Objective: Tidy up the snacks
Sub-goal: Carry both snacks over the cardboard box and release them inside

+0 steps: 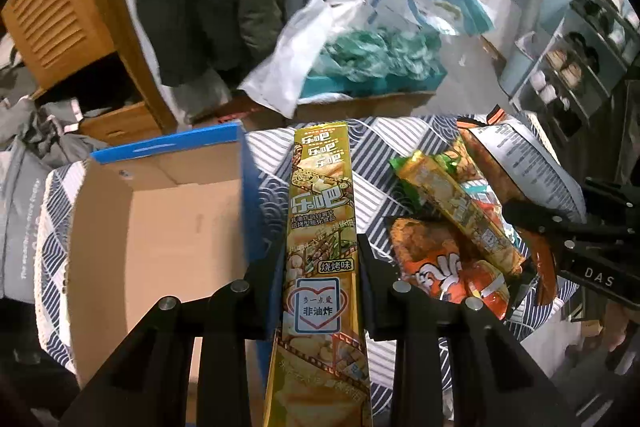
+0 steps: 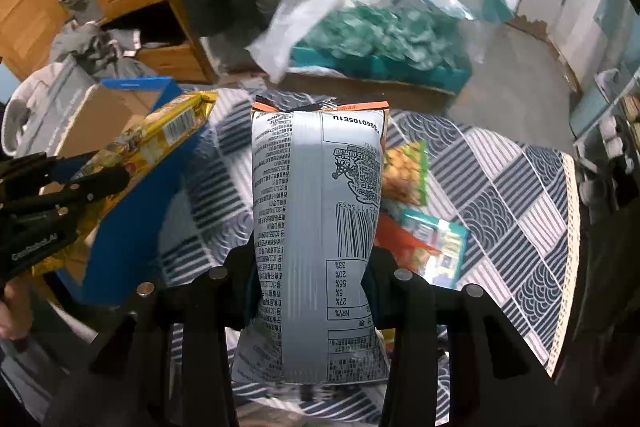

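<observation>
Left wrist view, left to right. Open corrugated cardboard box with blue outer walls [image 1: 160,223] sits at left of frame on the counter [image 1: 376,147], which carries a navy-and-white patchwork cloth with stripe and wave prints. Box interior is plain brown.

Left hand-held gripper [image 1: 320,259] is clamped on a long, narrow gold foil snack pack with glossy printed face [image 1: 322,227]. The black fingers [image 1: 264,291] pinch it from both sides at lower centre; the pack runs up the middle of the frame, just right of the box's blue wall.

Right of centre: a loose pile of crinkled foil packets on the cloth, with a yellow-green flat pack [image 1: 456,211] lying over an orange puffy bag [image 1: 444,267]. Right hand-held gripper [image 1: 532,223] shows at the right edge.

Right wrist view. Same box [image 2: 120,227] at left, gold pack [image 2: 160,143] angled over it. Centre: right hand-held gripper [image 2: 312,275] is squeezing a puffy pillow-shaped silver bag with orange top seal [image 2: 316,219], back face showing, barcode and nutrition print upside down. The bag is waisted where the fingers bite. Right of it on the cloth: a green-edged packet of round golden snacks [image 2: 406,171] and a teal-edged flat packet [image 2: 440,247].
</observation>
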{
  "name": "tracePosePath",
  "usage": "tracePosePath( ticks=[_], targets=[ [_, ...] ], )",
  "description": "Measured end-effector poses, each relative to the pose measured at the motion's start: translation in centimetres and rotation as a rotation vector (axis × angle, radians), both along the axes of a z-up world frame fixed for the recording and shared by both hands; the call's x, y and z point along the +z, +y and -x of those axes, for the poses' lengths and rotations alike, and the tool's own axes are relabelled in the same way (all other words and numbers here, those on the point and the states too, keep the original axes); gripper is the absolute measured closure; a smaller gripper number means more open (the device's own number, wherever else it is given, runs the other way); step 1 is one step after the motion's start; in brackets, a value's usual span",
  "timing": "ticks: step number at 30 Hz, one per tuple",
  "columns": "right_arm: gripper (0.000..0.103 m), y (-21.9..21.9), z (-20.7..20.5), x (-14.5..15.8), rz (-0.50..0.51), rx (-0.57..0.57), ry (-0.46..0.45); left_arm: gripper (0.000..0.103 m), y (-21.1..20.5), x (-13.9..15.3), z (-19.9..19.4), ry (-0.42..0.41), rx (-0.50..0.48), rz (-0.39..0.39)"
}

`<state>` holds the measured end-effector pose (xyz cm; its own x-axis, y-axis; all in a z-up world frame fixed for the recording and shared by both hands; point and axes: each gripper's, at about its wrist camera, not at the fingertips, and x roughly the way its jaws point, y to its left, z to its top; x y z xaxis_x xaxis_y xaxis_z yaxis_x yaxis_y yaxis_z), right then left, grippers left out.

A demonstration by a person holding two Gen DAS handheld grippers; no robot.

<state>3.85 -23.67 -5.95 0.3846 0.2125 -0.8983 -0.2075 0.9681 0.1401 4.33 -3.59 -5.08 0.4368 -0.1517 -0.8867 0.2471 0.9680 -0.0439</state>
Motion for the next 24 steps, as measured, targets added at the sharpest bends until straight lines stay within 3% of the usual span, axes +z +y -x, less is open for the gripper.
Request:
tracePosePath(
  ticks=[15, 24],
  targets=[
    [0.063, 10.6, -0.5, 2.6, 0.001, 0.161, -0.036, 0.071, 9.3, 1.7, 1.3, -0.090, 0.133, -0.027],
    [0.063, 17.7, -1.7, 1.8, 0.007, 0.249, -0.005, 0.071, 14.1, 0.3, 2.2, -0.068, 0.214, -0.024]
  ],
)
